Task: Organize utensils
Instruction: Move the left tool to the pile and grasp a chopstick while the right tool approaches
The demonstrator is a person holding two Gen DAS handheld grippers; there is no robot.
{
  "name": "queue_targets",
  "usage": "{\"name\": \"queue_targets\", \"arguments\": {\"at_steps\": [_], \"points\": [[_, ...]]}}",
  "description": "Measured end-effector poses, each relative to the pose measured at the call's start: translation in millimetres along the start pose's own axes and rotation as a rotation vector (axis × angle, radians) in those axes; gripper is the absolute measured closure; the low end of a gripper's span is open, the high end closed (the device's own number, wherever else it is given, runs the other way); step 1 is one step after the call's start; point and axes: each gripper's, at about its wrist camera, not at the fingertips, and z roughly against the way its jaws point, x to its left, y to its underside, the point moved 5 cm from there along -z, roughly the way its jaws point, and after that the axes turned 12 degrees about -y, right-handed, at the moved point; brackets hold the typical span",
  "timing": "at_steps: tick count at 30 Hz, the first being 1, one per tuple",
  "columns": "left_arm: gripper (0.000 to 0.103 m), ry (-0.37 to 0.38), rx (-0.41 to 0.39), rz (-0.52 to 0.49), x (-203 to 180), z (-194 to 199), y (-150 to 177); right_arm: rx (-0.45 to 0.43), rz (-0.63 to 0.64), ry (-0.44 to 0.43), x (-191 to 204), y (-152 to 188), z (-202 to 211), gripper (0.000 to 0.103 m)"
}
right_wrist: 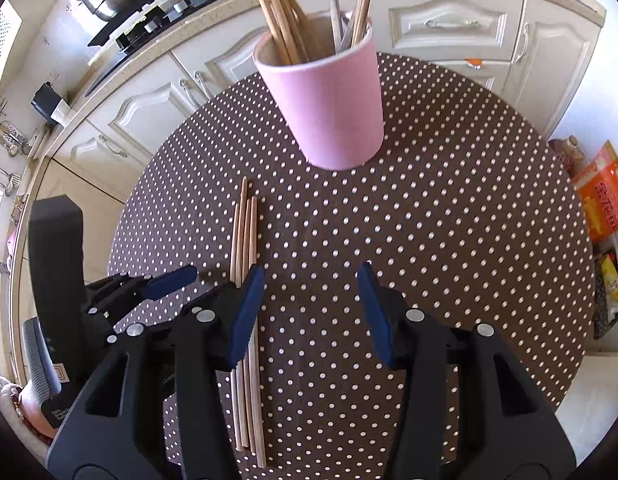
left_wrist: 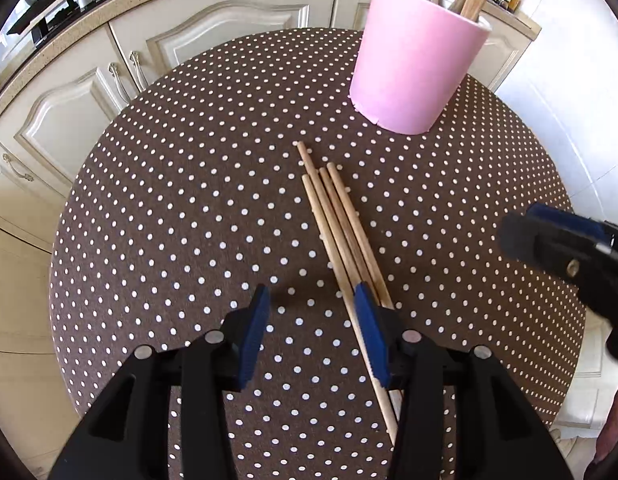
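Right wrist: unreadable print, orange packet [right_wrist: 605, 196]

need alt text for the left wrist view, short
Four wooden chopsticks lie side by side on a round brown polka-dot table, with the open left tool low over their near ends. Beyond them stands a pink cup holding more sticks; the right tool enters at the right edge.

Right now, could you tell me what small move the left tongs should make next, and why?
Probably shift the left tongs slightly right and lower them, so the open jaws straddle the chopsticks. Four lie loose on the table, partly under the tongs' right finger, while the pink cup already holds others. The right tongs hang open, empty.
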Motion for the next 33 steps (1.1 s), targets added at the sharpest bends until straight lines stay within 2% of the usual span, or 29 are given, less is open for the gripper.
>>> {"name": "queue_targets", "arguments": {"at_steps": [13,17,20,22,23,26,29,33], "points": [[0.057,-0.097,0.042,-0.013,-4,-3,-16,0.037,0.004,-0.018,-1,-1,-10,0.055],[0.057,-0.064,0.077,0.023,-2,-8,-17,0.042,-0.003,-0.023,-4,-3,-12,0.055],[0.057,-0.103,0.074,-0.008,-9,-11,-20,0.057,-0.004,-0.030,-5,-1,-14,0.055],[0.058,-0.096,0.070,0.001,-11,-12,-21,0.067,0.001,-0.033,-3,0,-17,0.055],[0.062,-0.098,0.067,0.001,-11,-12,-21,0.074,-0.001,-0.038,-2,0,-18,0.055],[0.093,-0.085,0.066,0.001,-8,-11,-20,0.097,0.002,-0.050,1,2,-22,0.055],[0.098,-0.047,0.078,0.042,5,-13,-20,0.126,0.010,-0.058,6,4,-30,0.055],[0.098,0.000,0.086,0.079,15,-11,-17,0.179,0.037,-0.049,15,7,-44,0.055]]}}
